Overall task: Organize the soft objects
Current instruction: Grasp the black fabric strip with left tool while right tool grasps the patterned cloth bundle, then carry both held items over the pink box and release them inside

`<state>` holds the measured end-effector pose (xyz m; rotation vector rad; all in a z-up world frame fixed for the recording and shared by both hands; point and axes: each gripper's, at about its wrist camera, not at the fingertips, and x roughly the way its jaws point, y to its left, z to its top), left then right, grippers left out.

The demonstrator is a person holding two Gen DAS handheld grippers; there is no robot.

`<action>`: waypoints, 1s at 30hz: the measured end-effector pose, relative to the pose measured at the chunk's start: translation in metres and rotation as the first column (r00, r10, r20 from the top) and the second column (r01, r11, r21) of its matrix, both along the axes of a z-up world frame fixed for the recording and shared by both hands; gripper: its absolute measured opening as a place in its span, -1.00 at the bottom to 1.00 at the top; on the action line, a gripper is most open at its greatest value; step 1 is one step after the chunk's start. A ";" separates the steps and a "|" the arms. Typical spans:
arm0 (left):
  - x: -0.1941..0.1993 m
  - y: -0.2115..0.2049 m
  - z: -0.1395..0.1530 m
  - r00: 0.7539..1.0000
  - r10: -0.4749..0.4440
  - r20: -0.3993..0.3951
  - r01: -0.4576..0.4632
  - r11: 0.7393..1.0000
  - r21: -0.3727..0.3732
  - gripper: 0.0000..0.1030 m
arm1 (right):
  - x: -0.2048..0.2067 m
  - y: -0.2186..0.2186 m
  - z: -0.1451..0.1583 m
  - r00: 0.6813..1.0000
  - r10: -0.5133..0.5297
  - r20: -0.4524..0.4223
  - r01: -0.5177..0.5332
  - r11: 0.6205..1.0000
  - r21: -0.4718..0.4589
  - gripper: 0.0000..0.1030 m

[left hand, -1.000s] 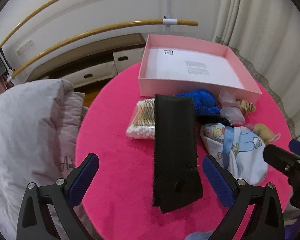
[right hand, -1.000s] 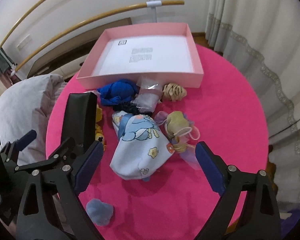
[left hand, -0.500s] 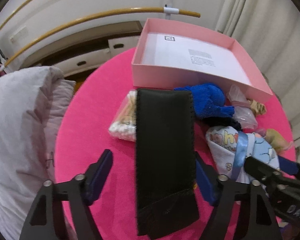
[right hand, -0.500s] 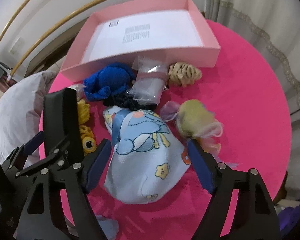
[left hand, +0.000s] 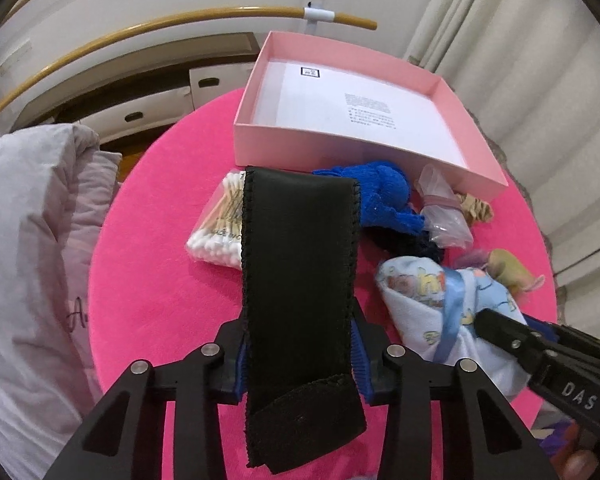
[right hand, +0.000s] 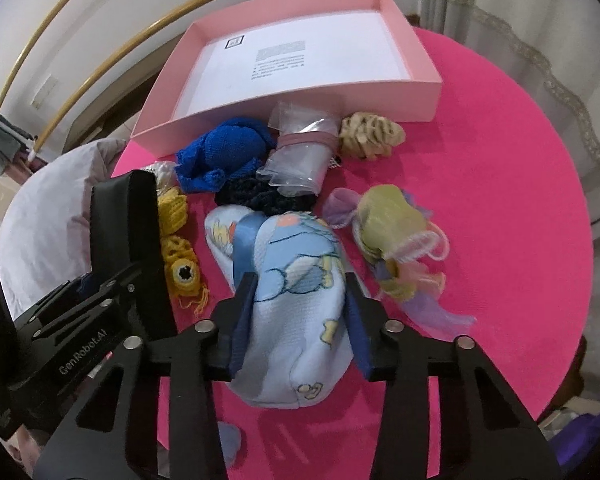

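My left gripper (left hand: 298,354) is shut on a black padded strap (left hand: 300,264), which sticks up and forward over the pink round table (left hand: 160,292). The strap also shows in the right wrist view (right hand: 128,236). My right gripper (right hand: 298,320) is shut on a light blue cartoon-print pouch (right hand: 296,304), also in the left wrist view (left hand: 432,300). An open pink box (left hand: 352,96) with white paper inside stands at the back (right hand: 300,60). In front of it lie a blue knit piece (right hand: 224,156), a clear bag (right hand: 304,156), a beige scrunchie (right hand: 370,140) and a yellow-green mesh pouch (right hand: 392,236).
A bag of cotton swabs (left hand: 220,220) lies left of the strap. Yellow crochet pieces (right hand: 180,252) lie beside the pouch. A dark knit piece (right hand: 260,196) lies under the blue one. A grey-white quilt (left hand: 28,260) is left of the table. Curtains (left hand: 520,60) hang at the right.
Both grippers moved forward and closed: the left onto the black strap, the right onto the blue pouch. The strap now stands lifted between the left fingers.
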<state>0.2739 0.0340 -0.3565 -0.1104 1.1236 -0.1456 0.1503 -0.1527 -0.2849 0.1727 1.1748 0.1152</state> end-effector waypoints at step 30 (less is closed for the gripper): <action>-0.058 -0.042 0.202 0.976 -0.070 0.208 0.063 0.997 0.043 -0.28 | -0.018 -0.040 0.171 0.956 -0.037 0.292 0.025 0.999 0.042 -0.43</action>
